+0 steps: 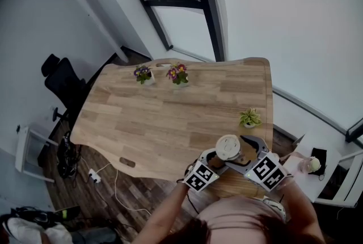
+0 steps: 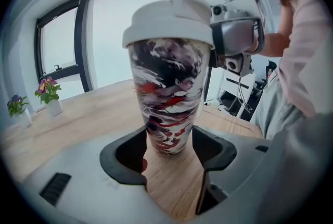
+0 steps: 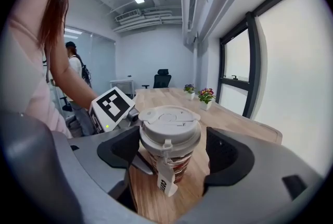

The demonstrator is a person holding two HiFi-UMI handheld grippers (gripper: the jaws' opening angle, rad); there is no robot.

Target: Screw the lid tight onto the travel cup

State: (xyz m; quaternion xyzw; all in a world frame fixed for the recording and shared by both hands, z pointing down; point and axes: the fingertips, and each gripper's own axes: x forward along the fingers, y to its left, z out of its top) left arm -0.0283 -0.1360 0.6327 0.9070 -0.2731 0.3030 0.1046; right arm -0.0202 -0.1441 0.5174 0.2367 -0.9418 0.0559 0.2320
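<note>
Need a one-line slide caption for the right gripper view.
The right hand-held gripper, jaws open, straddles the lid seated on the patterned travel cup, which stands on the wooden table.

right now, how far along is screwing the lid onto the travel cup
Done: the lid already sits on the travel cup, upright on the table. In hand: the left claw grips the cup's lower body; the right claw flanks the lid, a gap showing on one side. Left: clamp the lid and twist; tightness can't be judged.

Glossy marbled cup [image 2: 169,98], matt plastic lid [image 3: 169,121], wood-grain table [image 1: 170,118].
</note>
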